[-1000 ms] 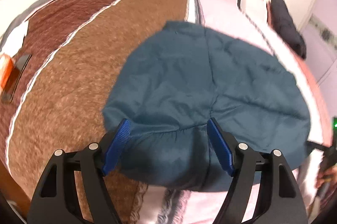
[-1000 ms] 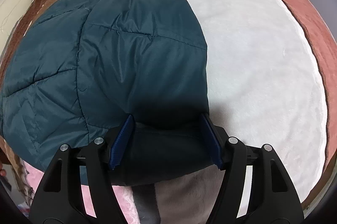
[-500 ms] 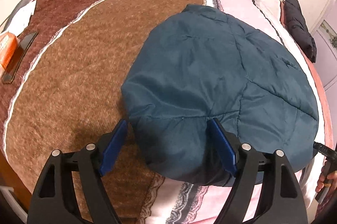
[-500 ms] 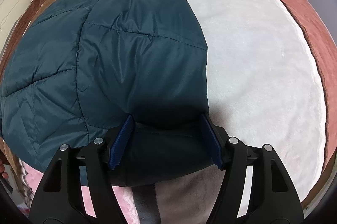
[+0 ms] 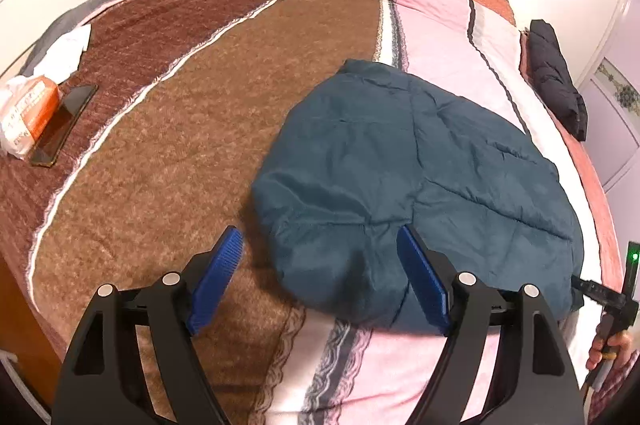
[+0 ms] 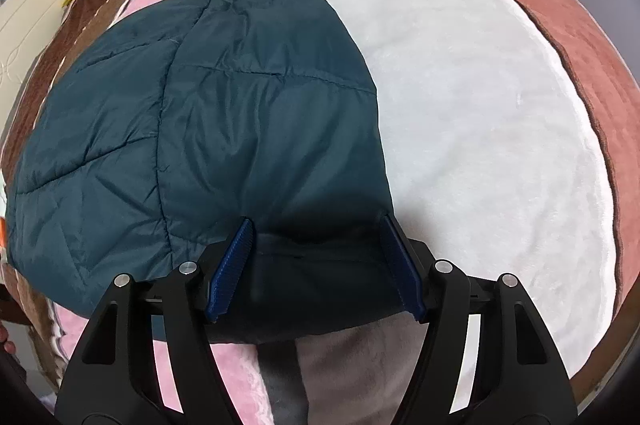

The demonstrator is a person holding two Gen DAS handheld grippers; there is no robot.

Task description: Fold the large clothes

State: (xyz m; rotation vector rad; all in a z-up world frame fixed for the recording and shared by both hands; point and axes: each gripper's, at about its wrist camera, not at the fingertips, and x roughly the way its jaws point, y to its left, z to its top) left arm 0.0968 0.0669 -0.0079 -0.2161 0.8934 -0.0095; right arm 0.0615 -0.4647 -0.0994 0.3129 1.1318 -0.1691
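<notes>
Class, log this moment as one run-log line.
jacket: folded on bed | left gripper: open, at hem | right gripper: open, over edge

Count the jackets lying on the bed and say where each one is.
2. The teal puffer jacket lies folded near the bed's near edge, in front of both open claws. A black jacket lies bundled at the far right edge of the bed. Others may be out of view.

Black tool (image 5: 320,281) frames, ribbed blue pads (image 6: 234,267), seemingly silver screws.
</notes>
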